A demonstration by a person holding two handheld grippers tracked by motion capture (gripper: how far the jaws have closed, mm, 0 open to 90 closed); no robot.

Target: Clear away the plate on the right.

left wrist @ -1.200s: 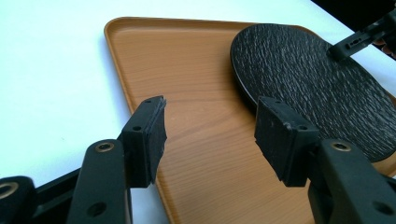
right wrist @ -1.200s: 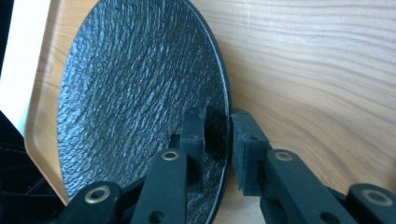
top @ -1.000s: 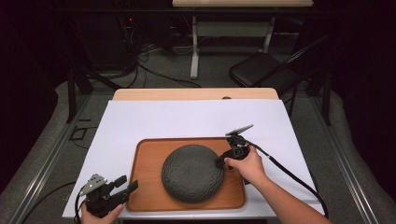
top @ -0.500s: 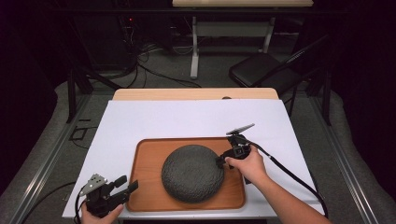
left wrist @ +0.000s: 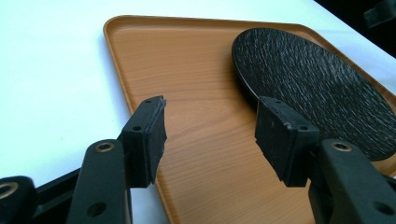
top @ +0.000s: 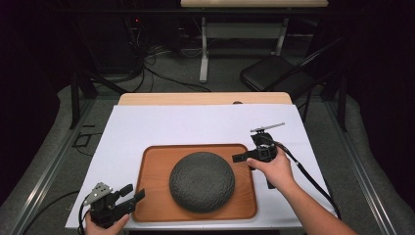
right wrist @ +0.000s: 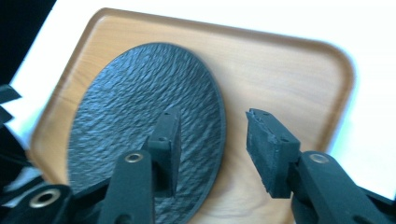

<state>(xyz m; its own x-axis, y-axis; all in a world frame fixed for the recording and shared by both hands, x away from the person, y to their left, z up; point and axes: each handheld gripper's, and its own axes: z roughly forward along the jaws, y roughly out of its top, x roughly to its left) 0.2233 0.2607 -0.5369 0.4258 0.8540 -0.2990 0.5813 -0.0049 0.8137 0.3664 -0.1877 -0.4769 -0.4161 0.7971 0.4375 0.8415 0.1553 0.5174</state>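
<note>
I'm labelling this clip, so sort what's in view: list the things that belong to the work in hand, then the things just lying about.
In the work:
- dark textured plate
- wooden tray under it
- right gripper, open, fingers at the plate's rim
- left gripper, open, by the tray's near corner

Lying about:
- white sheet over the table
- folding chair
- floor cables

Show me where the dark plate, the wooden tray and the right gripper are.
dark plate point(top: 201, 181): high view, centre of its textured top.
wooden tray point(top: 155, 166): high view, bare floor left of the plate.
right gripper point(top: 236, 157): high view, between its fingertips.
</note>
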